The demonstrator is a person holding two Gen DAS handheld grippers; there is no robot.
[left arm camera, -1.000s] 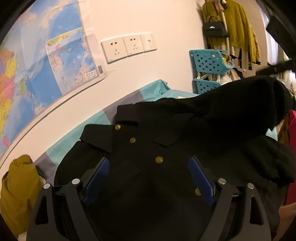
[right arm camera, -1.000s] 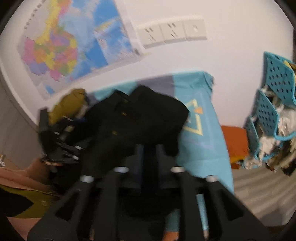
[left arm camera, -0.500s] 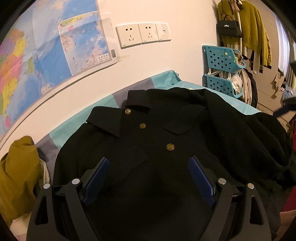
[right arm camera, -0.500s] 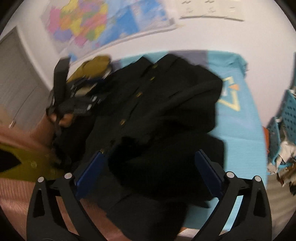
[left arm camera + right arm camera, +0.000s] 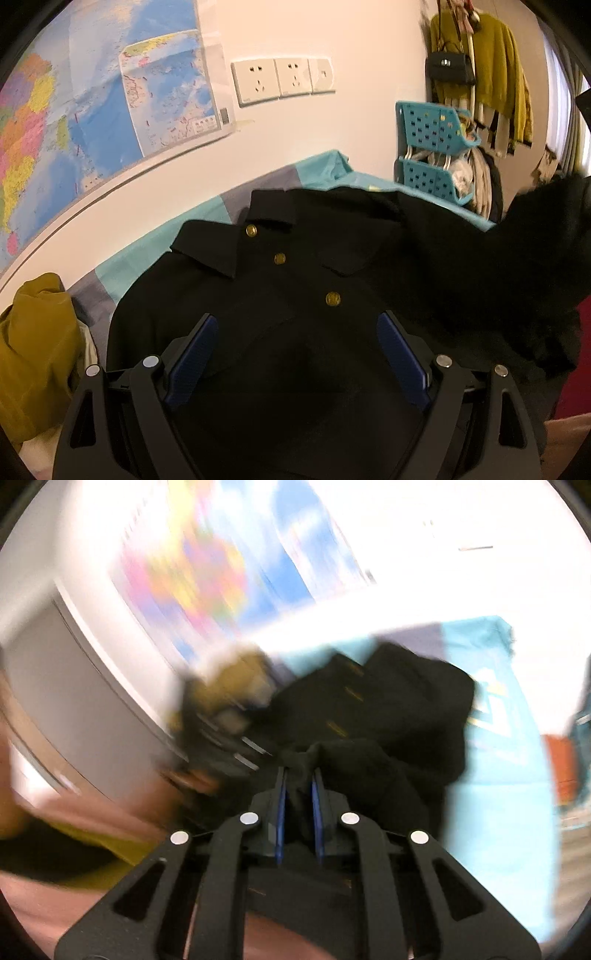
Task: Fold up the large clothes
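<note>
I am hovering my left gripper (image 5: 295, 354), jaws wide and empty, over the black jacket (image 5: 295, 266) lying on the blue sheet (image 5: 207, 218), while my right gripper (image 5: 298, 775) is pinching a jacket fold that might slip loose if I am tugging fast.

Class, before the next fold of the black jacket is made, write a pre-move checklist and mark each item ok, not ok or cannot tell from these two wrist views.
1. Right gripper shut on black jacket fabric: ok.
2. Left gripper open, clear to take a grip: ok.
3. Collar and gold buttons face up, front lying fairly flat: ok.
4. Jacket's right side raised off the teal sheet: ok, a dark fold hangs in the air.
5. Which part the right gripper pinches, sleeve or hem: cannot tell, view blurred.
6. Mustard garment apart from the jacket: cannot tell.
</note>
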